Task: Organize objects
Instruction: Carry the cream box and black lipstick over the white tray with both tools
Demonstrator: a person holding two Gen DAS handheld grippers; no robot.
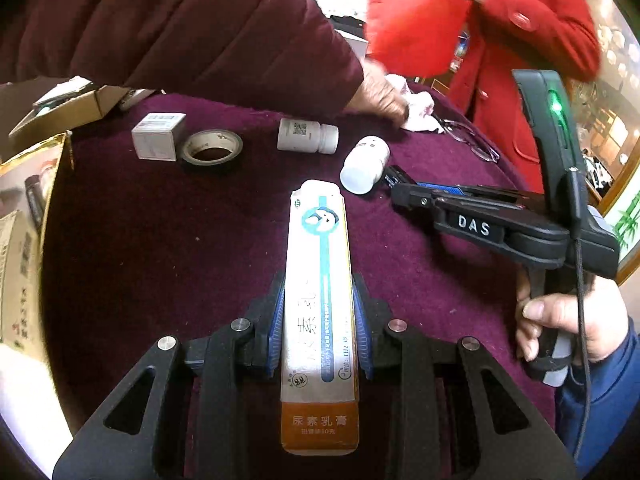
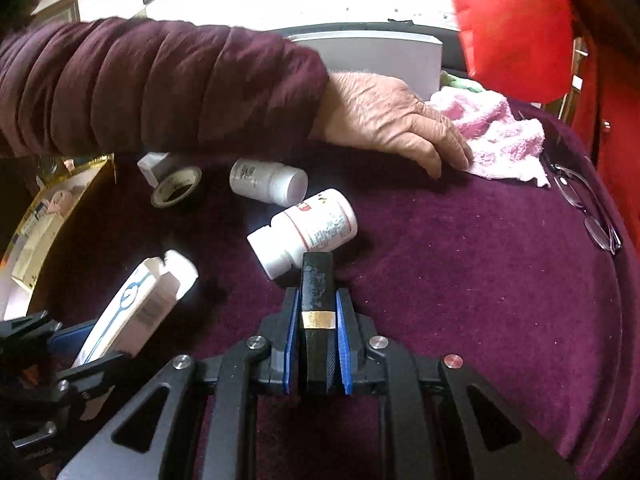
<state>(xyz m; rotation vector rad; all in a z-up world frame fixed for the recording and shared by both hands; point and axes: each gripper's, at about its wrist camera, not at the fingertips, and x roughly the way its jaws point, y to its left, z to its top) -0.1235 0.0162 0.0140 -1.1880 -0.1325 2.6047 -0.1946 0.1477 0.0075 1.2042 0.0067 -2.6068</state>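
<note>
My left gripper (image 1: pixel 320 320) is shut on a long white and orange ointment box (image 1: pixel 318 288), held over the maroon tablecloth (image 1: pixel 160 240); the box also shows in the right wrist view (image 2: pixel 136 304). My right gripper (image 2: pixel 318 320) is shut on a small black bar with a gold band (image 2: pixel 317 300); it appears in the left wrist view (image 1: pixel 404 190) to the right of the box. Two white pill bottles lie on their sides: one near my right gripper's tip (image 2: pixel 308 228) (image 1: pixel 366 164), one farther back (image 2: pixel 268 180) (image 1: pixel 306 136).
A roll of tape (image 1: pixel 212 146) and a small white box (image 1: pixel 158 136) lie at the back left. An open gold carton (image 1: pixel 28 216) stands at the left. Another person's hand (image 2: pixel 392 120) rests on a pink cloth (image 2: pixel 496 140). Glasses (image 2: pixel 588 208) lie at the right edge.
</note>
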